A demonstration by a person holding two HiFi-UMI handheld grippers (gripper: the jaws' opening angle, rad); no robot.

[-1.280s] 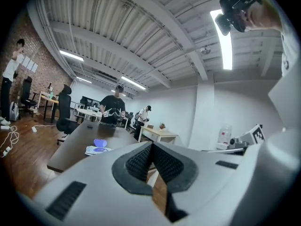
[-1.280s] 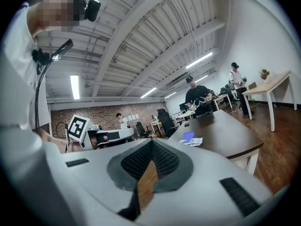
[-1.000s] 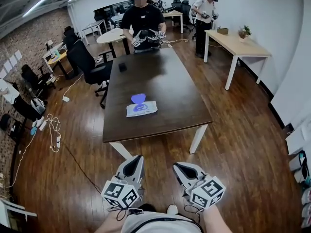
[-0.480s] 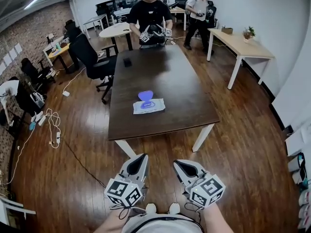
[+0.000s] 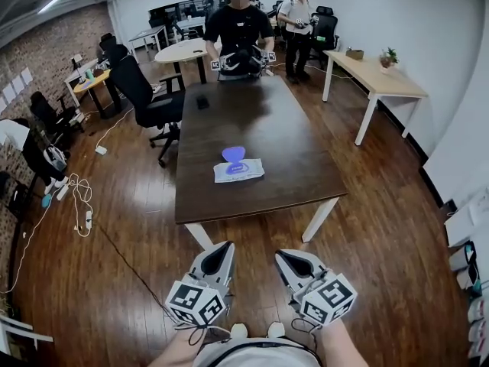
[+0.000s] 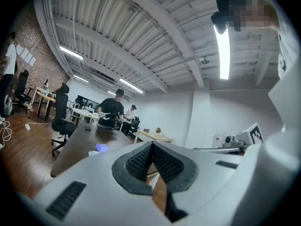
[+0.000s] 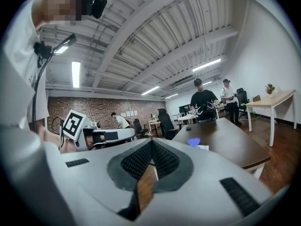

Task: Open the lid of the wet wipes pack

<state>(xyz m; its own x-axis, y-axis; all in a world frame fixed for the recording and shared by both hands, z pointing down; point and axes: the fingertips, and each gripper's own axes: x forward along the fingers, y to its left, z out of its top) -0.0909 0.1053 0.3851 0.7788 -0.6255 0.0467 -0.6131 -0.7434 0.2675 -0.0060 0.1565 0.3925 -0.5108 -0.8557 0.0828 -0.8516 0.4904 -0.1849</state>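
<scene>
While we stand on the wooden plank floor (image 5: 122,228) short of the long dark brown wooden bench (image 5: 267,121), we hold both grippers low in front of us, over the floor and well apart from everything on the bench. The grey left gripper (image 5: 222,246) with its marker cube has its black ribbed fingers (image 6: 140,162) pressed together at the tips, with nothing between them. The grey right gripper (image 5: 282,254) just beside it is the same: its fingers (image 7: 139,160) meet, and they pinch nothing.

The flat white wet wipes pack (image 5: 240,171) lies on the near half of the bench, roughly in the middle of its width. Its rounded blue lid (image 5: 234,154) shows at the pack's far edge. A small dark object (image 5: 202,102) lies farther up the bench. At the far end a person in a black top (image 5: 238,25) holds another pair of grippers. A black office chair (image 5: 145,98) stands to the left of the bench, and a light wooden table (image 5: 378,73) stands well off to the right.
</scene>
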